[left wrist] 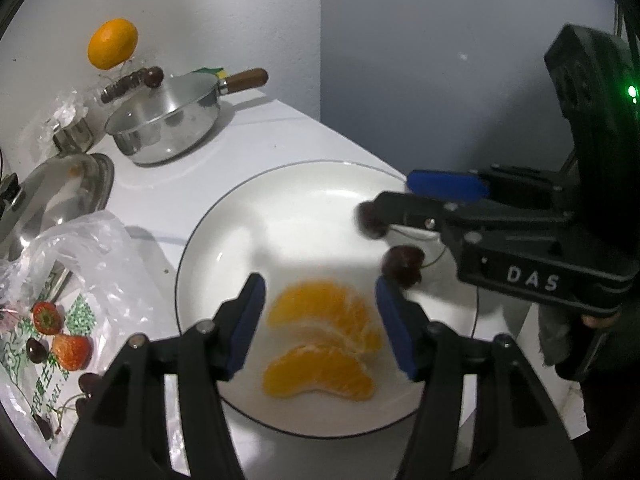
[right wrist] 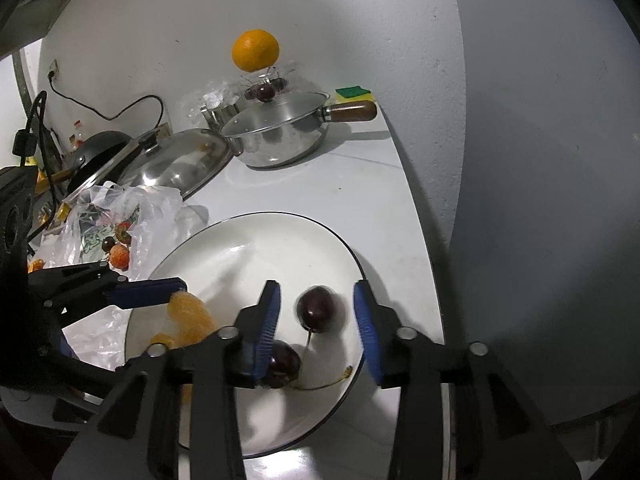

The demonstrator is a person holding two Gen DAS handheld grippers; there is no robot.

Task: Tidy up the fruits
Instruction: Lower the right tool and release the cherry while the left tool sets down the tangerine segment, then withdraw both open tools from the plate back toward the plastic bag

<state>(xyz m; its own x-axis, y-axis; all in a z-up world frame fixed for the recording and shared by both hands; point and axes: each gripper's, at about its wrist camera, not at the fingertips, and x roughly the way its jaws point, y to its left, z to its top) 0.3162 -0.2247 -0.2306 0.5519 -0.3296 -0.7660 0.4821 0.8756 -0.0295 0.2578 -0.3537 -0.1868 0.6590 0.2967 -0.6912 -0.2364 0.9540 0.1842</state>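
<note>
White porcelain fills both my views: the plate (left wrist: 224, 236) sits on the pale counter (left wrist: 280, 128), black-rimmed; on it lie the orange segments (left wrist: 324, 336) and two dark cherries (right wrist: 316, 309). My left tongs (left wrist: 320, 320) stand spread over the segments, one blue pad on either side, neither pressing the fruit; my right tongs (right wrist: 316, 320) are likewise spread, the upper cherry loose between the pads and, as far as the blur lets me judge, touching neither. The second cherry (right wrist: 282, 364) lies just beside the near pad, partly hidden behind it; thin stems trail toward the plate's rim.

To the left of the plate a crumpled plastic bag (left wrist: 92, 264) holds strawberries (left wrist: 70, 350) and more cherries; beyond it a steel lid (right wrist: 176, 164) leans by a lidded saucepan (right wrist: 280, 136) with a wooden handle; a whole orange (right wrist: 255, 55) perches above, near the wall; a green sponge (right wrist: 354, 92) lies behind the pan.
</note>
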